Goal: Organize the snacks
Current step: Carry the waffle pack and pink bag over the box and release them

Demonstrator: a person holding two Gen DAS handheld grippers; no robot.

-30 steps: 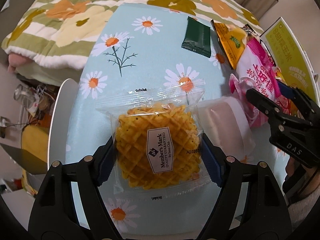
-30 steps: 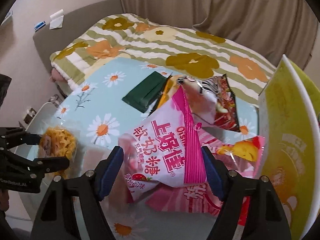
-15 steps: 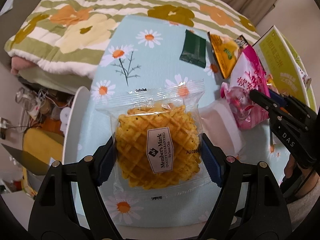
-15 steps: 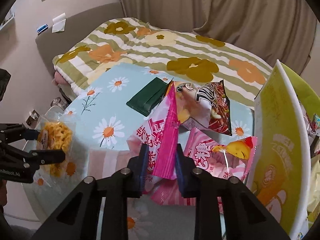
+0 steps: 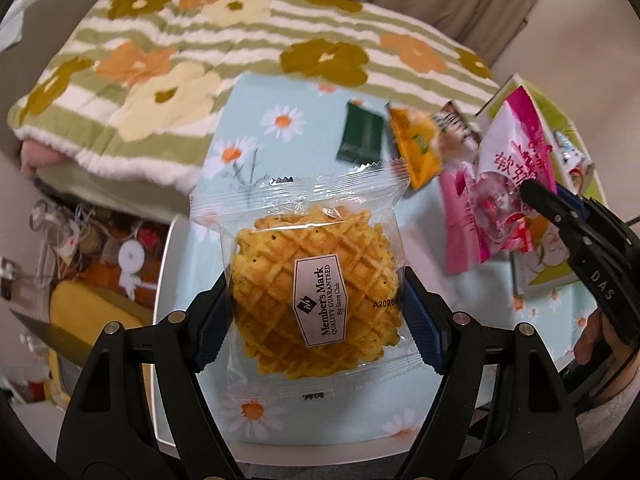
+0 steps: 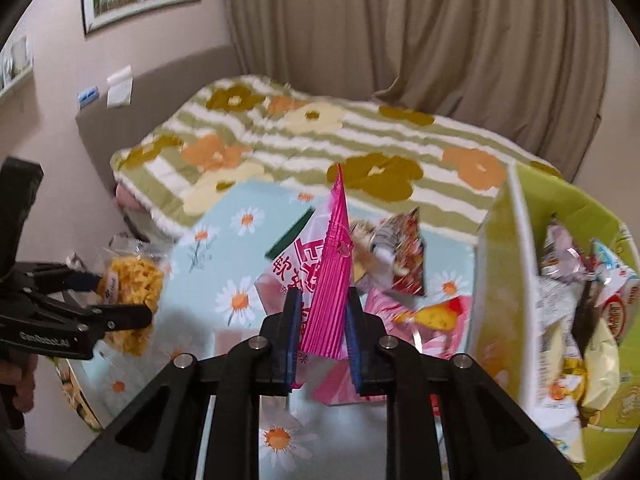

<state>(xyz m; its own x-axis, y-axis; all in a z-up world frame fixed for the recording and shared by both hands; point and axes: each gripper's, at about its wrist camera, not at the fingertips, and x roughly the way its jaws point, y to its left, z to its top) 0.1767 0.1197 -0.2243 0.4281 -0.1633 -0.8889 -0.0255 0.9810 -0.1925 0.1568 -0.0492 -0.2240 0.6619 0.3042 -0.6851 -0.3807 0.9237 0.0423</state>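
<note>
Waffle cookie packet [image 5: 316, 296], clear-wrapped with a white label, sits clamped between the blue pads [image 5: 210, 330] of the left hand-held gripper [image 5: 316, 332], whose black fingers pinch the wrapper at both sides and point steeply down over the daisy-print tabletop [image 5: 280, 120]. The packet hangs clear of the cloth, its crimped top edge farthest from the gripper's body. To that gripper's right, the right hand-held gripper [image 6: 320, 328] is tilted downward and forward, its jaws drawn together and clamped on the lower edge of a pink candy bag [image 6: 326, 272], which stands on edge between the pads, its point rising away from the gripper. A bare hand [image 5: 600, 332] shows behind this gripper in the left wrist view. Beyond the pink bag's tip lie a dark green packet [image 5: 360, 138], an orange-yellow snack bag [image 5: 416, 148] and a red-patterned bag [image 6: 404, 256] on the tabletop. Just to the right of the right gripper stands a yellow-green box [image 6: 504, 264] with several wrapped snacks already inside.
</note>
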